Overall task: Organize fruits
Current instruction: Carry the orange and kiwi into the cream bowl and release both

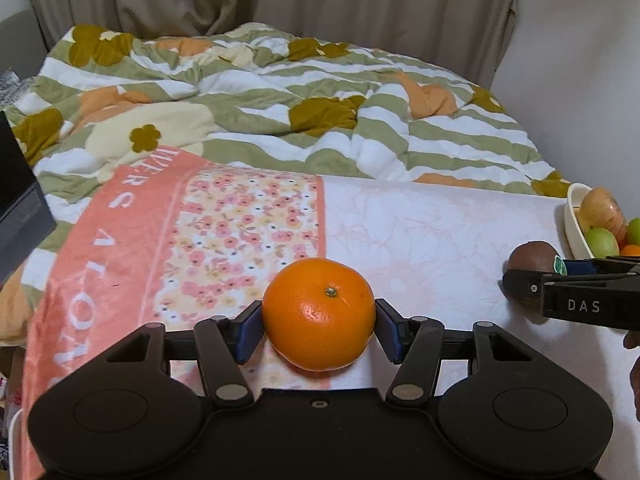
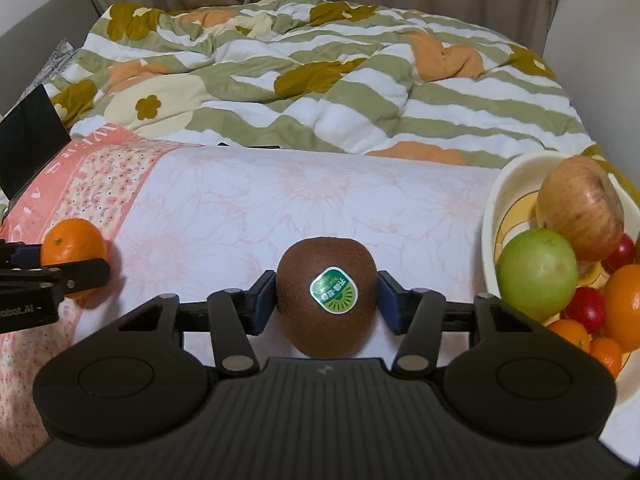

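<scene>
Left wrist view: left claw (image 1: 319,326) clenched around an orange (image 1: 319,314). Right claw (image 2: 326,298) grips a kiwi (image 2: 326,296), fruit bowl (image 2: 490,216) just right of it.

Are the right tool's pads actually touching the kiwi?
Touching. The right wrist view shows both blue pads of the right tool pressed against the kiwi's sides, with no gap visible on either side.
</scene>
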